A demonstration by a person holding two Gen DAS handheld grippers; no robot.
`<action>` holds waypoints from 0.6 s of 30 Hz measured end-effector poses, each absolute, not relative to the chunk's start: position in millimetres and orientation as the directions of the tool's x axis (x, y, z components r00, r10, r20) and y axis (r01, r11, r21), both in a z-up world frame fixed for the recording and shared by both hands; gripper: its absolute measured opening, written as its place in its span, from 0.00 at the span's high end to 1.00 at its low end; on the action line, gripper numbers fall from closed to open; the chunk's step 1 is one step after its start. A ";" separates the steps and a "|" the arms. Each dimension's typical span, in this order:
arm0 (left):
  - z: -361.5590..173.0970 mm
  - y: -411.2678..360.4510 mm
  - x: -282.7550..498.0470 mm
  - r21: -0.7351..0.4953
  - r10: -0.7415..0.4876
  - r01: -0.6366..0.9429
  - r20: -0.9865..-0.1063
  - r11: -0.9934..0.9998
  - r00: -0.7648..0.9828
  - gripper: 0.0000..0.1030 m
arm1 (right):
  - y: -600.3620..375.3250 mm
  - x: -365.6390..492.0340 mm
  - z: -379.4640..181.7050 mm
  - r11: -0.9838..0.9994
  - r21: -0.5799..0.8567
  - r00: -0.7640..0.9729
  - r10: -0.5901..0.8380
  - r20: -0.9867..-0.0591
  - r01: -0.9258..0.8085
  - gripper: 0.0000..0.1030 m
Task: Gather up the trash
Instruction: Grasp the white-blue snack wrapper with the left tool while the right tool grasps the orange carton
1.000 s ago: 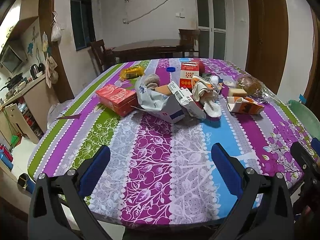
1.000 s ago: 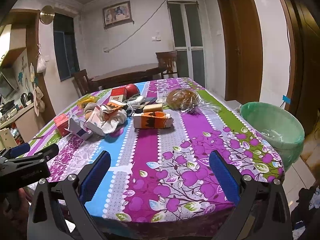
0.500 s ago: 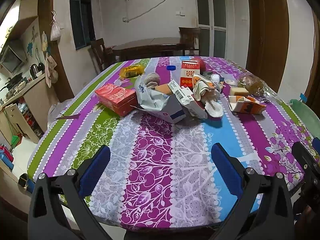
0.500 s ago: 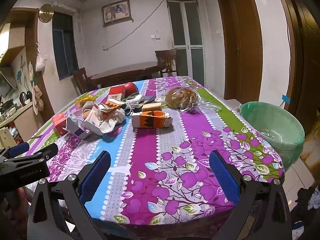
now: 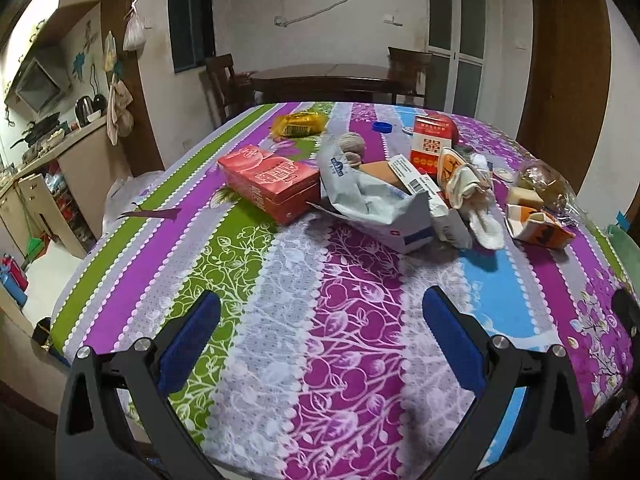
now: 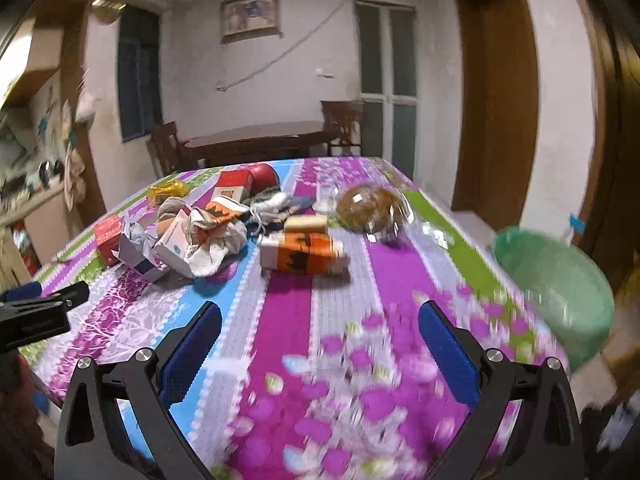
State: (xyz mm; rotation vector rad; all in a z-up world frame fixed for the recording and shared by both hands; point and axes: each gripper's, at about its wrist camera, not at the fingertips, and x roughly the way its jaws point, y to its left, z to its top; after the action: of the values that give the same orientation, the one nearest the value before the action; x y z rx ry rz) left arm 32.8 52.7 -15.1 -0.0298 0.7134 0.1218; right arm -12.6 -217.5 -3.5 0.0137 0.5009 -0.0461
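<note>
Trash lies heaped mid-table on a striped floral cloth [image 5: 352, 320]: a red carton [image 5: 268, 178], a crumpled grey-blue bag [image 5: 372, 200], a white barcode box [image 5: 432, 196], a red-and-white carton [image 5: 430, 144], white cloth [image 5: 480, 200] and an orange carton [image 5: 536, 228], also in the right wrist view [image 6: 300, 254]. My left gripper [image 5: 320, 332] is open and empty over the near table edge. My right gripper [image 6: 318, 340] is open and empty, short of the orange carton. A green-lined bin [image 6: 556, 288] stands off the table's right side.
A bagged brown loaf [image 6: 370, 206], a yellow packet [image 5: 298, 124], a blue cap [image 5: 382, 126] and a tan block [image 6: 306, 222] lie on the far part of the table. A dark dining table with chairs [image 5: 332, 80] stands behind. A kitchen counter [image 5: 44, 160] is on the left.
Both grippers have moved forward over the table toward the trash; the right wrist view is now blurred with motion. Both stay open and empty.
</note>
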 end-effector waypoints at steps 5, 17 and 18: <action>-6.7 63.4 44.8 -0.054 -0.006 -0.040 -0.666 0.998 0.746 0.05 | -212.8 43.5 2.7 0.966 -0.223 0.835 -0.016 -0.551 -0.129 0.05; 11.7 79.8 83.5 -0.186 -0.169 0.058 -0.662 0.981 0.730 0.21 | -205.8 135.1 -34.2 0.830 -0.384 0.713 0.023 -0.700 -0.404 0.41; 9.3 79.9 89.3 -0.217 -0.198 0.065 -0.675 0.974 0.711 0.22 | -204.8 137.8 -37.4 0.828 -0.384 0.708 0.023 -0.706 -0.409 0.46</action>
State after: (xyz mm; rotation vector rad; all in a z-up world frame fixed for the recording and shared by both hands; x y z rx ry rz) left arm 89.3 79.9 9.3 -0.1830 0.7669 -0.1467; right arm 137.8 -204.8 -37.4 -0.5555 0.7531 0.2540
